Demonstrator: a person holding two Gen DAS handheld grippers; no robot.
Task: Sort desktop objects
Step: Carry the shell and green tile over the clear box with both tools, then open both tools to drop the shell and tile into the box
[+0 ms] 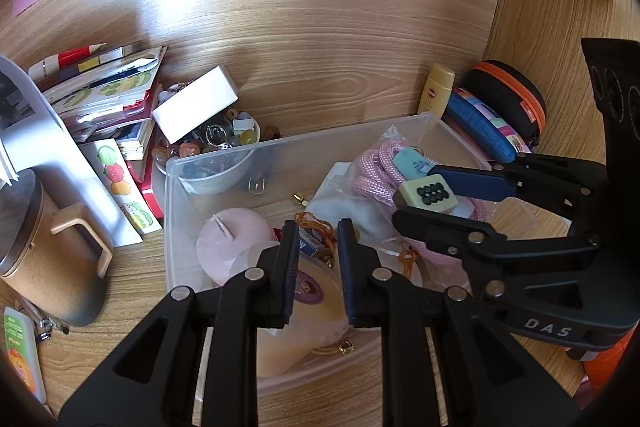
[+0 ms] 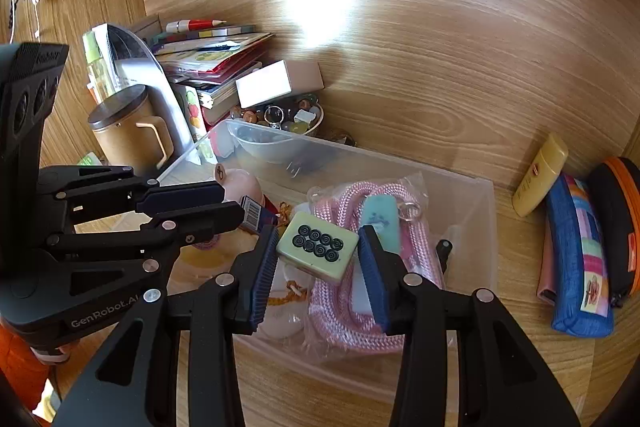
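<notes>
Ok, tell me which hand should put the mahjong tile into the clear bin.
Right. The right gripper already holds the mahjong tile between its fingers, above the clear bin. The left gripper is shut and holds nothing.

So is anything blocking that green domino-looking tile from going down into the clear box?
Nothing visible blocks it. The right gripper holds the green tile over the clear box, which has no lid. It would land on the bagged pink rope below, not the box floor.
</notes>
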